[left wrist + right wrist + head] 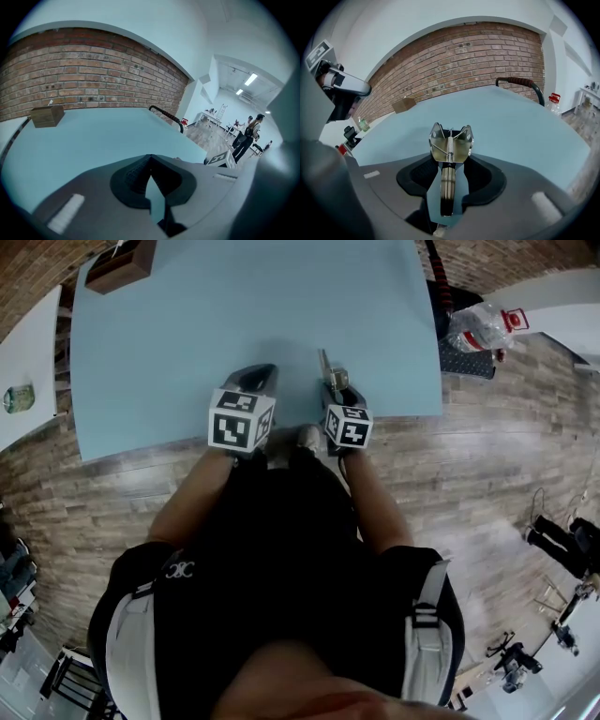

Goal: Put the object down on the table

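Between fingers [419, 177] of right gripper [449, 161]; metal clip [451, 143].

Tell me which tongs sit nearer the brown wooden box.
Left. The left tongs are below and right of the brown wooden box in the head view; the right tongs, gripping a metal spring clip, lie farther right.
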A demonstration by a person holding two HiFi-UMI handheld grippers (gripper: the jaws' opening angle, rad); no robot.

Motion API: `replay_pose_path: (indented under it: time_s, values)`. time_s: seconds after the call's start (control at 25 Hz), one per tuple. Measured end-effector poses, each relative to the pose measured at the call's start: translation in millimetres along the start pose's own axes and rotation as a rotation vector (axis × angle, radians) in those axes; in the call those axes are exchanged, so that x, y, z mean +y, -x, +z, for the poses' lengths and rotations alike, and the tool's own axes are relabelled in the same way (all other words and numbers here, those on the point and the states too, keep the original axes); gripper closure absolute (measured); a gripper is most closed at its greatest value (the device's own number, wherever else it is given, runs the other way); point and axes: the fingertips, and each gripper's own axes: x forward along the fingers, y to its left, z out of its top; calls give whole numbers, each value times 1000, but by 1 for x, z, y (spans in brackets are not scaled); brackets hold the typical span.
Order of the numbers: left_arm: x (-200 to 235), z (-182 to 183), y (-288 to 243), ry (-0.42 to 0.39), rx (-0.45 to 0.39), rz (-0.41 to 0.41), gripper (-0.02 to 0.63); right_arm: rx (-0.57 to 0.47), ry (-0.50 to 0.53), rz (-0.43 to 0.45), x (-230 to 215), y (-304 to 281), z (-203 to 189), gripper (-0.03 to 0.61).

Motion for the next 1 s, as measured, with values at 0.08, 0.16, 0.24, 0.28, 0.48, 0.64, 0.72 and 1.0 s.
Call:
replay_pose_path:
  time_s: [0.08,0.16,0.24,0.28,0.48,0.64,0.72,1.0]
  values:
    - [-1,0,0,-3,0,-2,614,-2,-1,2,0,0,0,390]
    - [-2,2,0,-4,-2,-3,614,-5,0,2,-1,-1,1,390]
    - [-3,3,0,-6,-5,-5,614,-3,4,-6,-2,-1,1,388]
    - [-3,4,1,-7,-6,-5,614,2,6,-17,-3,-2,1,388]
    - [-5,7,-1,-13,-9,-13,614,40,-18,-66,-13,-7,-3,371]
    - [-6,9,-2,-18,-9,-18,614,52,-20,-104,-22,-7,-4,329]
    - [-7,9,-3,-20,-8,-20,614,60,-32,-114,-25,-7,-5,314]
    - [-9,11,-3,-33,-7,-33,614,78,-46,-144,-28,-8,-6,285]
